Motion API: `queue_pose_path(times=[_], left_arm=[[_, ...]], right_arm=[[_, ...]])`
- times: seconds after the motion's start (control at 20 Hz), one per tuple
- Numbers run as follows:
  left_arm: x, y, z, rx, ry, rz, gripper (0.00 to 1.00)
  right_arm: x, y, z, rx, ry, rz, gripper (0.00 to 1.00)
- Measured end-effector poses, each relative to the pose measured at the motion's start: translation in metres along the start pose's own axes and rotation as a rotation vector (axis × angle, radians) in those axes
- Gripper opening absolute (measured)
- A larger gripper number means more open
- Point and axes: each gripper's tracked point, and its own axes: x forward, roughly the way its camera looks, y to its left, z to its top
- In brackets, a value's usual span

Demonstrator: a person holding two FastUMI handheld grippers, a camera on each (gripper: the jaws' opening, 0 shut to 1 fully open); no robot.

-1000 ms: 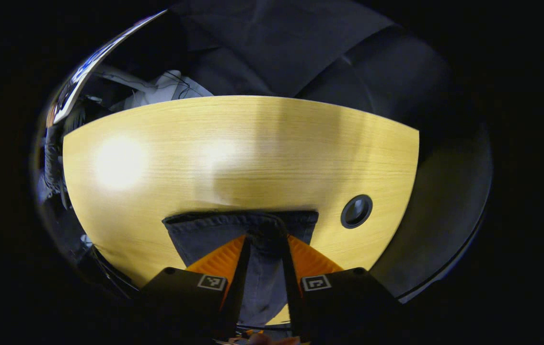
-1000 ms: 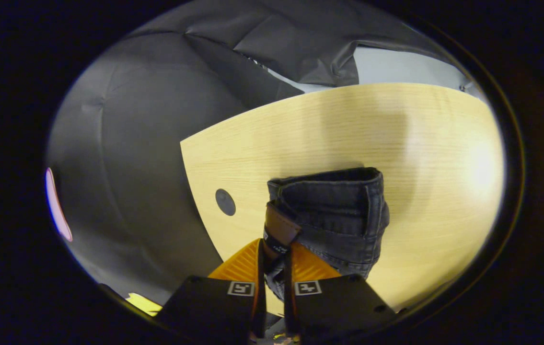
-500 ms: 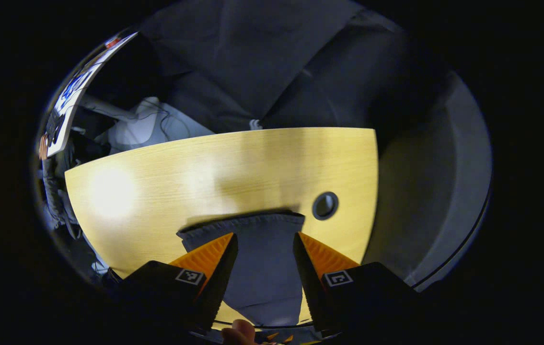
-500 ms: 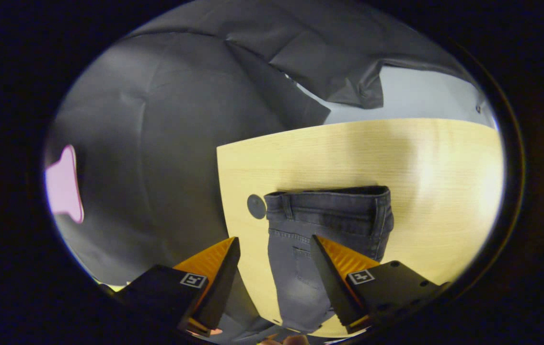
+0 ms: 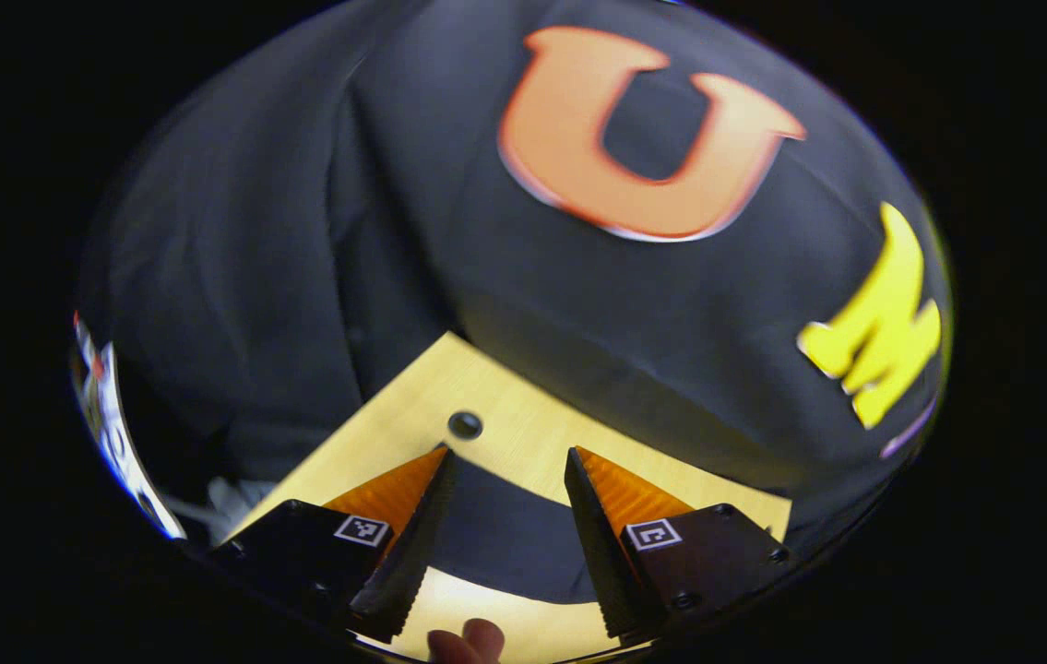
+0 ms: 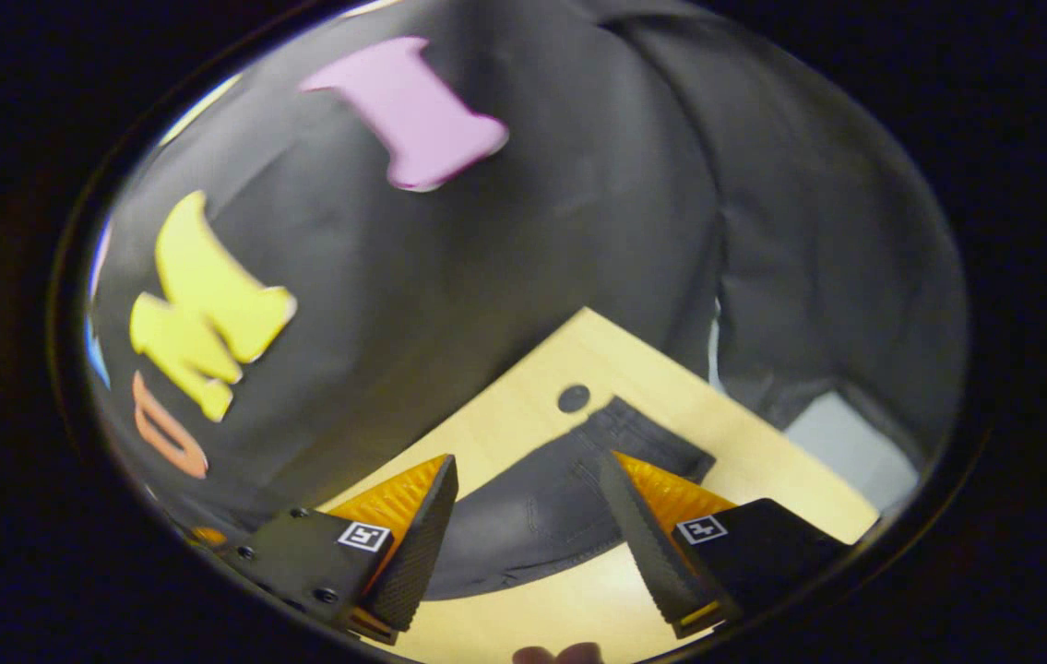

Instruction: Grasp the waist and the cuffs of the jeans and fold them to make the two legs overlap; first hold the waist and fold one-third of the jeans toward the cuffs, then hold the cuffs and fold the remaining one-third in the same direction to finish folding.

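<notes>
Pale wooden table (image 6: pixel 523 410), round dark hole (image 6: pixel 573 398) near its corner, dark jeans (image 6: pixel 537 507) lying on top

The left gripper view is taken from above the near edge of the counter (image 5: pixel 523 433), tilted and aimed across it toward the booth wall (image 5: pixel 302 231). The right gripper view is taken from a similar raised spot, tilted the other way. Both are held close above the jeans (image 6: pixel 541 507), and the same round hole (image 5: pixel 465 425) in the counter corner is seen in each (image 6: pixel 573 398).
</notes>
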Motion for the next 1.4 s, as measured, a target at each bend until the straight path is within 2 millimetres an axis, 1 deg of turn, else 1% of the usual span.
queue_pose_path(times=[0.05, 0.1, 0.15, 0.2, 0.25, 0.3, 0.35, 0.45, 0.5, 0.55, 0.6, 0.65, 0.7, 0.75, 0.85, 0.9, 0.95, 1.0, 1.05, 1.1, 1.15, 1.2, 1.25, 1.3, 1.4], left_arm=[[-0.014, -0.016, -0.002, 0.054, -0.077, -0.031, 0.79], [-0.027, -0.028, -0.007, 0.091, -0.137, -0.062, 0.86], [-0.040, -0.037, -0.015, 0.115, -0.188, -0.080, 0.90], [-0.051, -0.042, -0.024, 0.136, -0.232, -0.106, 0.97], [-0.066, -0.046, -0.034, 0.155, -0.264, -0.127, 0.98], [-0.085, -0.049, -0.040, 0.189, -0.296, -0.146, 0.98], [-0.097, -0.052, -0.050, 0.228, -0.324, -0.159, 0.98], [-0.120, -0.070, -0.075, 0.266, -0.338, -0.189, 1.00], [-0.122, -0.075, -0.089, 0.254, -0.331, -0.200, 0.98], [-0.127, -0.082, -0.104, 0.235, -0.323, -0.214, 0.98], [-0.130, -0.088, -0.120, 0.210, -0.316, -0.219, 0.99], [-0.130, -0.090, -0.133, 0.183, -0.309, -0.219, 0.98], [-0.133, -0.093, -0.145, 0.162, -0.292, -0.224, 0.98], [-0.133, -0.094, -0.155, 0.146, -0.270, -0.219, 0.98], [-0.133, -0.097, -0.165, 0.139, -0.243, -0.208, 0.99], [-0.132, -0.097, -0.168, 0.147, -0.236, -0.199, 0.99], [-0.132, -0.097, -0.171, 0.159, -0.230, -0.188, 0.99], [-0.132, -0.098, -0.174, 0.169, -0.219, -0.182, 0.99], [-0.132, -0.099, -0.178, 0.177, -0.205, -0.174, 0.99], [-0.132, -0.099, -0.182, 0.185, -0.190, -0.164, 0.99], [-0.133, -0.099, -0.186, 0.193, -0.179, -0.152, 0.99], [-0.134, -0.099, -0.188, 0.200, -0.173, -0.139, 0.99], [-0.135, -0.098, -0.190, 0.200, -0.167, -0.127, 0.99], [-0.136, -0.099, -0.194, 0.199, -0.157, -0.113, 0.99], [-0.136, -0.097, -0.202, 0.194, -0.131, -0.085, 0.99]], right_arm=[[-0.016, 0.015, 0.005, -0.072, -0.063, 0.042, 0.96], [-0.034, 0.026, 0.007, -0.135, -0.116, 0.072, 0.96], [-0.046, 0.034, 0.008, -0.183, -0.154, 0.076, 0.96], [-0.056, 0.038, 0.007, -0.227, -0.186, 0.063, 1.00], [-0.063, 0.042, 0.001, -0.259, -0.207, 0.045, 0.94], [-0.062, 0.051, -0.012, -0.286, -0.218, 0.048, 0.94], [-0.061, 0.055, -0.024, -0.315, -0.222, 0.053, 0.94], [-0.062, 0.057, -0.043, -0.372, -0.228, 0.058, 0.94], [-0.069, 0.058, -0.053, -0.382, -0.230, 0.061, 0.98], [-0.075, 0.059, -0.063, -0.387, -0.224, 0.064, 0.98], [-0.084, 0.053, -0.076, -0.394, -0.213, 0.062, 0.98], [-0.086, 0.046, -0.084, -0.392, -0.194, 0.058, 0.94], [-0.086, 0.037, -0.091, -0.375, -0.170, 0.049, 0.99], [-0.080, 0.025, -0.095, -0.354, -0.148, 0.029, 0.99], [-0.062, -0.005, -0.093, -0.298, -0.112, -0.014, 0.98], [-0.050, -0.027, -0.091, -0.268, -0.095, -0.052, 0.94], [-0.037, -0.051, -0.088, -0.238, -0.075, -0.094, 0.94], [-0.022, -0.074, -0.087, -0.191, -0.052, -0.120, 0.99], [-0.005, -0.093, -0.086, -0.127, -0.028, -0.142, 0.94], [0.014, -0.113, -0.086, -0.064, -0.002, -0.160, 0.99], [0.033, -0.130, -0.085, -0.001, 0.019, -0.172, 0.99], [0.054, -0.145, -0.088, 0.062, 0.044, -0.183, 0.94], [0.071, -0.156, -0.091, 0.121, 0.072, -0.190, 0.99], [0.086, -0.170, -0.095, 0.172, 0.095, -0.203, 0.99], [0.116, -0.190, -0.103, 0.236, 0.119, -0.230, 0.99]])
